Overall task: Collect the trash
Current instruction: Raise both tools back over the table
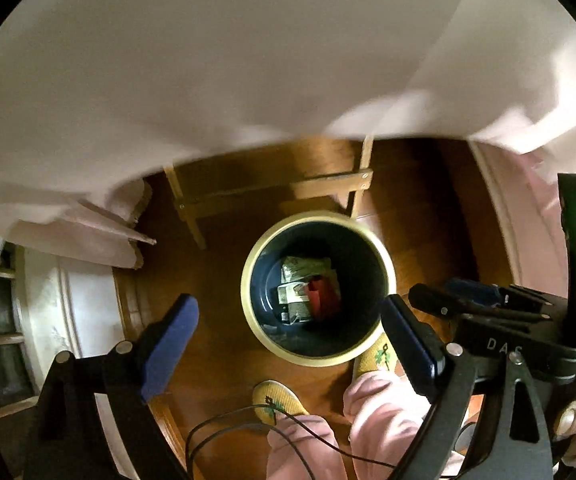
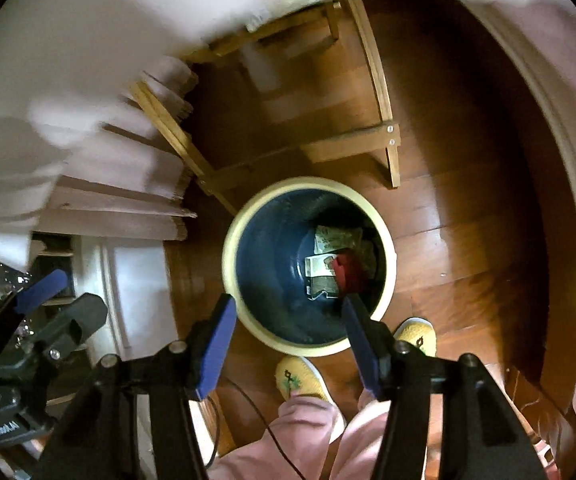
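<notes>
A round trash bin with a cream rim (image 1: 315, 361) (image 2: 229, 256) and dark blue inside stands on the wooden floor right below both grippers. At its bottom lie crumpled paper wrappers (image 1: 302, 270) (image 2: 330, 238) and a red piece (image 1: 322, 294) (image 2: 350, 274). My left gripper (image 1: 288, 308) points down over the bin's mouth, open wide, with nothing between its blue pads (image 1: 171, 344). My right gripper (image 2: 288, 304) hangs over the bin's near rim, open and holding nothing. Each gripper shows at the edge of the other's view.
A wooden folding table frame (image 1: 271, 192) (image 2: 352, 144) stands just beyond the bin, with a white cloth (image 1: 207, 60) (image 2: 67, 80) draped over it. The person's pink trouser legs (image 1: 380, 408) and yellow slippers (image 1: 277, 398) (image 2: 300, 376) are beside the bin. A thin black cable (image 1: 227, 428) hangs near.
</notes>
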A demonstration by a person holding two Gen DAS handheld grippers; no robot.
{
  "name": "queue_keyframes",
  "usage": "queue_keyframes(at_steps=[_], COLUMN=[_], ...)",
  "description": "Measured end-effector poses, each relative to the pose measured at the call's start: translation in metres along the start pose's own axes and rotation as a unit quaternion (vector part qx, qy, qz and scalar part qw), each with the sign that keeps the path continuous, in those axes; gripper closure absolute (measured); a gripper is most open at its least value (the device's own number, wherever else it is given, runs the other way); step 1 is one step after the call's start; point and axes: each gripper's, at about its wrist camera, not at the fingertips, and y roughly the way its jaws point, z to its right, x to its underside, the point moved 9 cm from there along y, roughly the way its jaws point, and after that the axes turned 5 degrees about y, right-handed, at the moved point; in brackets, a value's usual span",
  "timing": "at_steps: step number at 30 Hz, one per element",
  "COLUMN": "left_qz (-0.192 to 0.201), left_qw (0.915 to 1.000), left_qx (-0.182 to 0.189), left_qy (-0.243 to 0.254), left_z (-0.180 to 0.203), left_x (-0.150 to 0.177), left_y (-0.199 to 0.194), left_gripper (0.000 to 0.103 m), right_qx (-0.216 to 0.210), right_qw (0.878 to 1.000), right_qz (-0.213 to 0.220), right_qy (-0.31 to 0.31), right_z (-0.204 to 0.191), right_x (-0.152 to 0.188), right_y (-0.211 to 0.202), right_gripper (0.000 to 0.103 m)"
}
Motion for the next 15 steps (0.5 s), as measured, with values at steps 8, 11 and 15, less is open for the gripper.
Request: queue_keyframes(at_steps=[8, 11, 15], left_qz=[0.045, 0.075, 0.107], left_qw=[0.9982, 0.9957, 0.9922], left_qx=[0.02, 0.008, 0.022], left_qy=[0.035, 0.053, 0.06], left_z=[0.018, 0.021, 0.027], left_x=[-0.037, -0.057, -0.085], left_y=[-0.134, -0.184, -0.238], left_gripper=[0.012, 0.012, 0.012], right_qx=[-0.015, -0.022, -0.028], right_qw=[0.999, 0.997, 0.993], right_qz=[0.041, 0.069, 0.113], right_qy=[0.006, 0.001, 0.0], right_z=[-0.041, -0.059, -0.078], right_x=[0.001, -0.001, -0.01], right_y=[-0.11, -0.161, -0.223], right_gripper=[0.047, 0.047, 0.047])
